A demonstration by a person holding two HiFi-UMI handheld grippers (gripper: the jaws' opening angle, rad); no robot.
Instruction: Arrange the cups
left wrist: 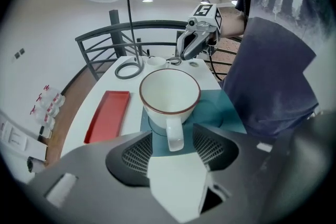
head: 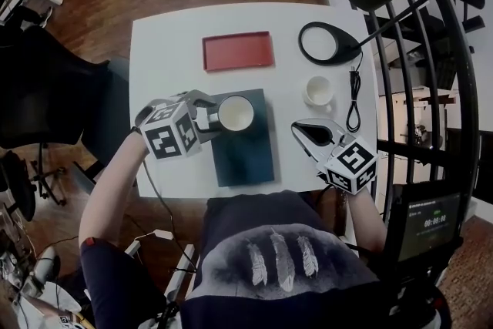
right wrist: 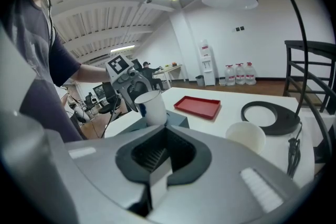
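Mug: a white, red-rimmed mug is pictured upright on the teal tray.
Left gripper: released, with jaws parted either side of the mug's handle.
Right gripper: clenched on nothing.
Second cup: set apart on the white table.
Handling: judged rigid, glazed, slippery and breakable; the handle is favoured.

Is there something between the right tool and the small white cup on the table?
No, nothing visible. Only bare white table lies between the right tool and the small white cup. The black cable runs beside the cup, not across the way.
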